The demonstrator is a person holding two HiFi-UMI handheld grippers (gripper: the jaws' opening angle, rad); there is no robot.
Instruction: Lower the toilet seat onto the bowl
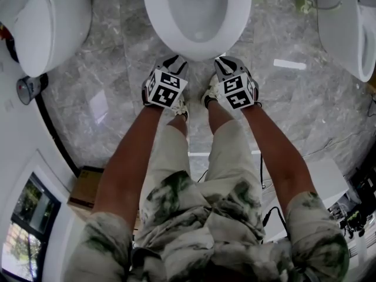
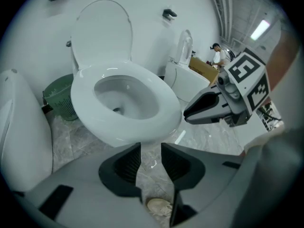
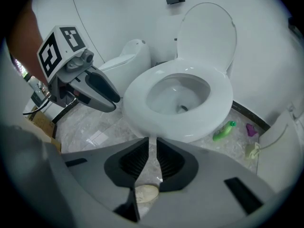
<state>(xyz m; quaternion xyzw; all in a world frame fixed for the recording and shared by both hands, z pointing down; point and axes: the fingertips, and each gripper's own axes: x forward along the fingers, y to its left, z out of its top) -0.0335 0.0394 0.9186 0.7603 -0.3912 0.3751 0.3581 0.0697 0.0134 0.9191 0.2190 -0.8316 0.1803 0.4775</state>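
The white toilet seat (image 1: pixel 155 10) lies flat on the bowl, while the lid (image 2: pixel 104 32) stands upright against the wall behind it. In the right gripper view the same seat (image 3: pixel 218 96) and lid (image 3: pixel 209 37) show. My left gripper (image 1: pixel 175 60) and right gripper (image 1: pixel 222 62) hang side by side just in front of the bowl's front rim, pointing steeply down, touching nothing. The left gripper (image 2: pixel 151 148) is open with only floor between its jaws. The right gripper (image 3: pixel 153 144) shows a narrow empty gap.
Other white toilets stand at the left (image 1: pixel 41 22) and right (image 1: pixel 346 22). A green bin (image 2: pixel 59 96) sits left of the bowl, a green bottle (image 3: pixel 224 131) on the marble floor to its right. A cardboard box (image 1: pixel 85 187) lies by the wall.
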